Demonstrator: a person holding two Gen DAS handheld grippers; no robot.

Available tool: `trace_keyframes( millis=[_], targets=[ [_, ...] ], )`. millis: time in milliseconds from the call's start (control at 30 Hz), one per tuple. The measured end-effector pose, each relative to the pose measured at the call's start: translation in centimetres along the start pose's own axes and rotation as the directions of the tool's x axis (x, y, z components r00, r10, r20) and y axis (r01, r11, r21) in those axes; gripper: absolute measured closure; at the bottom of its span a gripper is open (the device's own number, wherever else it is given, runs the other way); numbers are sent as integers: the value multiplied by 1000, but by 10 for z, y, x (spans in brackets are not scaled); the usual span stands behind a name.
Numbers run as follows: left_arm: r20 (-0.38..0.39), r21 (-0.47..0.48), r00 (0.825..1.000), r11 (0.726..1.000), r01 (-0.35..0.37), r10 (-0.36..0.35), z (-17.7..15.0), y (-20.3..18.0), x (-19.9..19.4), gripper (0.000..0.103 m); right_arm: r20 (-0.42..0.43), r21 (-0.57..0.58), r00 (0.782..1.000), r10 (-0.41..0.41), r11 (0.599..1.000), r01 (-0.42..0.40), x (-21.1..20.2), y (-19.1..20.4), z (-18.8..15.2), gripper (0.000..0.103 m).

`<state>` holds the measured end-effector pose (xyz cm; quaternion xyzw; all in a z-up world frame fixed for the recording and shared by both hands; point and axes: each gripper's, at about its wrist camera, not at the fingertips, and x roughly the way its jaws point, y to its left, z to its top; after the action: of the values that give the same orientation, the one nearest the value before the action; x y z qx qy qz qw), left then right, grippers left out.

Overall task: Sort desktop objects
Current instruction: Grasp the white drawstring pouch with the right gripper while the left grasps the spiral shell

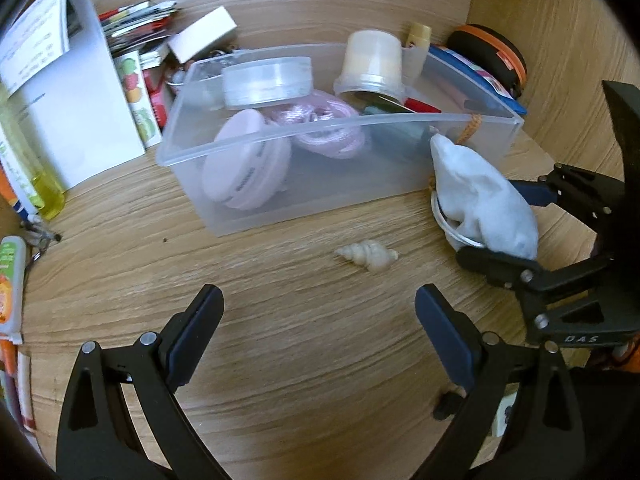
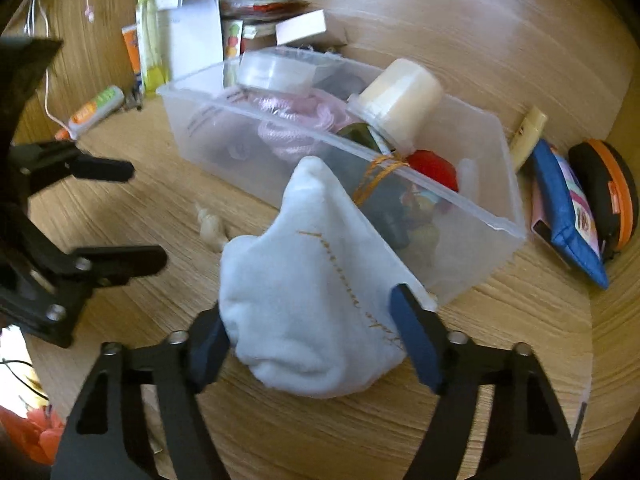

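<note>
Against the near wall of the clear plastic bin (image 2: 472, 256) leans the white cloth pouch (image 2: 316, 300), and the right gripper (image 2: 312, 344) has its blue pads set on either flank of it, clasping the soft fabric near its base. The risk, as I judge it, is that the cloth bunches and slides out on lifting, or that the pouch's orange cord (image 2: 380, 172), draped over the bin's rim, snags and drags the bin along. That bin is already crowded with a pink round case (image 1: 244, 160), pink rope, a lidded tub and a cream jar (image 1: 372, 64), so a dropped pouch could tip something. The left gripper (image 1: 320, 312) hangs spread and empty above the wooden desktop (image 1: 280, 360), a small pale seashell (image 1: 368, 256) lying just beyond its fingers. Wooden panels close the corner; papers, tubes and an orange-trimmed case crowd the edges.
</note>
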<state>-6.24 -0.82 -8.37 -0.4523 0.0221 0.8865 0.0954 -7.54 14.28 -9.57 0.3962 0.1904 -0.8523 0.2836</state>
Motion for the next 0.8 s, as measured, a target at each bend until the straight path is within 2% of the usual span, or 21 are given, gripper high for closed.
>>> trace_keyframes(
  millis=[133,200,367,533,667,733,800],
  targets=[
    [9,19,1000,1000,-7,7,5,-7,4,5,28,33,999,33,999,-33,-10,-8,-3,58],
    [15,25,1000,1000,-4,3,6,-9,4,5,41,48,998,49,998,-51,-15,-11,-3,63],
    [34,49,999,999,-22,20,9,-16,4,7,71,74,995,63,995,-68,-26,-19,-5,70],
    [9,57,1000,998,-13,12,13,-22,11,29,104,107,991,89,989,-100,-38,-29,-7,73],
    [-8,59,1000,998,-16,16,14,-25,18,39,130,101,986,104,988,-117,-46,-31,-7,75],
    [-14,59,1000,998,-19,20,15,-26,21,47,145,98,983,114,987,-129,-51,-32,-7,76],
    [-24,56,1000,998,-15,17,14,-27,24,50,160,91,980,121,986,-137,-55,-32,-6,76]
  ],
)
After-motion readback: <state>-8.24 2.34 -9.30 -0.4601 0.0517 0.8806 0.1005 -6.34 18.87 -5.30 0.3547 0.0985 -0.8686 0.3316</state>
